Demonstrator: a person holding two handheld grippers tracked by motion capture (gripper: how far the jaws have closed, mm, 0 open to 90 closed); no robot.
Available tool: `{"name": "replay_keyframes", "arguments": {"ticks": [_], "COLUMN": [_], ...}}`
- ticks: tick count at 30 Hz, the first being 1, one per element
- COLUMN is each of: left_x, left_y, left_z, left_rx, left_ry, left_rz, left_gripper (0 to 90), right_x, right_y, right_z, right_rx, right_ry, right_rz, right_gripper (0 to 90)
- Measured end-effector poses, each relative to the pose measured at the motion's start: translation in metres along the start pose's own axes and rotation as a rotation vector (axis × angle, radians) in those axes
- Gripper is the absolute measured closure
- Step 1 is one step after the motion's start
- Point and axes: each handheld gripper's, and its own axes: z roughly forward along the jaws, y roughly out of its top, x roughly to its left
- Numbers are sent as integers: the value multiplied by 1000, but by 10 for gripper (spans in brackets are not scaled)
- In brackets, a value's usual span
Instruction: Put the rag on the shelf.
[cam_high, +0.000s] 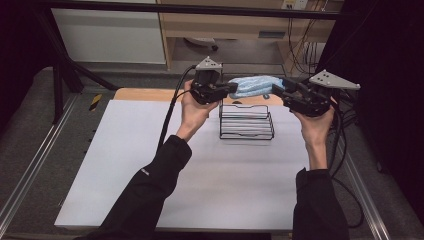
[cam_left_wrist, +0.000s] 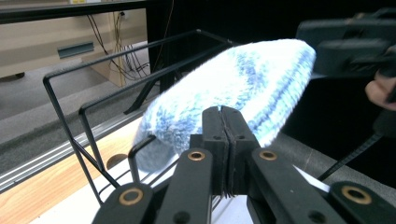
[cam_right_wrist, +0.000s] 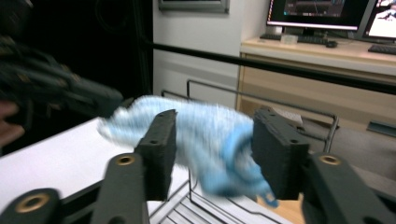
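1. White table (cam_high: 150, 165) below, a desk and cables at the far wall.
2. Left gripper (cam_high: 231, 89) is clenched on one end of the fluffy blue cloth (cam_high: 255, 85).
3. Right gripper (cam_high: 276, 90) has its jaws apart, the cloth's other end between them.
4. Cloth hangs above the black wire rack (cam_high: 246, 122).

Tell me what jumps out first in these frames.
A fluffy blue-and-white cloth hangs in the air between the two hand-held grippers, above the black wire basket on the white table. The left hand-held gripper is shut on one end; the right hand-held gripper has its jaws apart around the other end.
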Motion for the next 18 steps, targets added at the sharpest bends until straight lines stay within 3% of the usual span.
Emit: {"name": "replay_keyframes", "arguments": {"ticks": [3,7,10,14,18], "left_x": [-1,-1,-2,-1,0], "left_y": [-3,-8,-11,-16,-18], "left_z": [3,7,9,12,16], "left_rx": [17,31,42,46,49], "left_ry": [9,18,26,30,40], "left_rz": [7,17,31,36,37], "left_gripper": [891,891,891,891,892], "right_x": [3,8,8,4,0], "right_y": [5,5,-1,-14,-24], "right_z": [-1,6,11,15,16], "right_rx": [-15,50,97,142,147], "right_ry": [11,30,42,26,8], "right_rz": [3,16,44,62,69], "right_gripper": [492,733,839,895,897]}}
